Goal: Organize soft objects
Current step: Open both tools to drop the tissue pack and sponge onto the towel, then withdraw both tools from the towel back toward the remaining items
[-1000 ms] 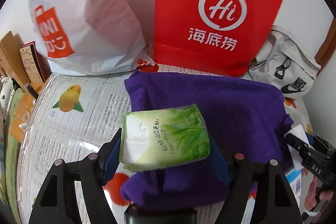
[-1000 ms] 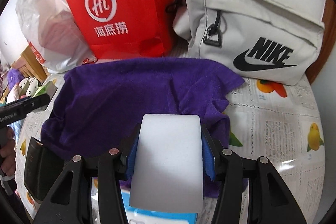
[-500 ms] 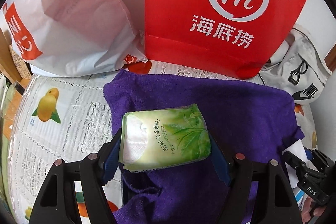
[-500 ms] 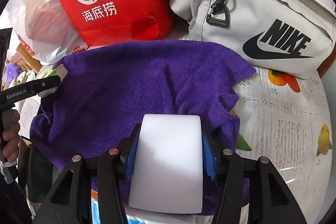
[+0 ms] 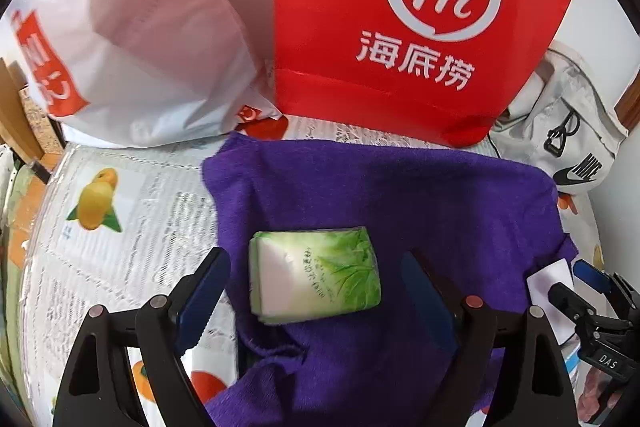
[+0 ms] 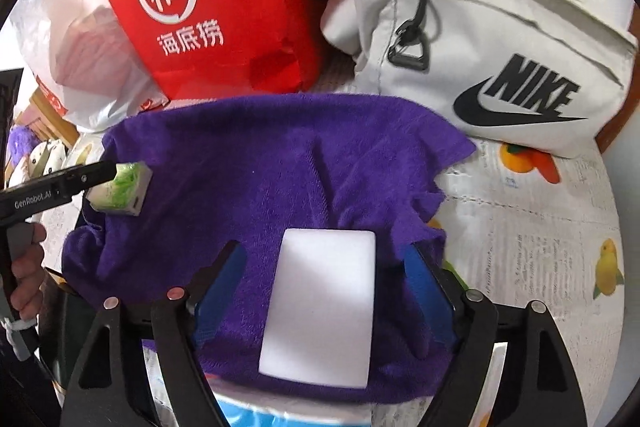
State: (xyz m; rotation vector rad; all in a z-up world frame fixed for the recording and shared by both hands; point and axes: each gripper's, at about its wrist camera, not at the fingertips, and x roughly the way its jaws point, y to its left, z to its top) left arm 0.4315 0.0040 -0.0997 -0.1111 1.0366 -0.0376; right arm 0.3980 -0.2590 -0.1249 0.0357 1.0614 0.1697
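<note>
Left gripper (image 5: 312, 291) fingers opening, clear of the tissue pack (image 5: 314, 277) on the purple towel (image 5: 420, 195). Right gripper (image 6: 324, 283) fingers opening, clear of the white sponge (image 6: 322, 311), frame centre.

Bright, even daylight with soft shadows; fisheye bending and dark vignette at the edges, slight motion blur, glare on the white bag (image 5: 132, 39).
</note>
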